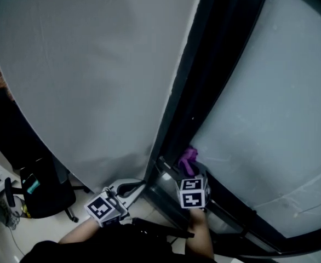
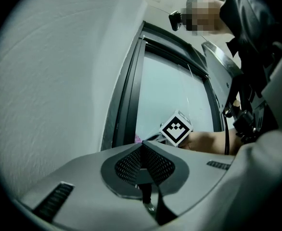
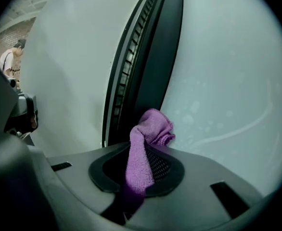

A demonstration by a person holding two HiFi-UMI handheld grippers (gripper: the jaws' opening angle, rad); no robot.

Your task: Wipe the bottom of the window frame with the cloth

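A purple cloth [image 1: 188, 159] sticks out of my right gripper [image 1: 187, 170], whose jaws are shut on it. It hangs close to the dark window frame [image 1: 204, 81], near its lower part. In the right gripper view the cloth [image 3: 148, 134] bunches above the jaws, against the frame [image 3: 150, 66] and the glass. My left gripper [image 1: 129, 188] is lower left, by the wall beside the frame. Its jaws [image 2: 142, 147] are shut with nothing between them. In the left gripper view, the right gripper's marker cube [image 2: 176, 127] shows beyond them.
A pale grey wall [image 1: 95, 81] fills the left. Frosted glass [image 1: 281, 108] lies right of the frame. A black office chair [image 1: 40, 193] stands on the floor at lower left. A person [image 3: 8, 61] stands far off by a brick wall.
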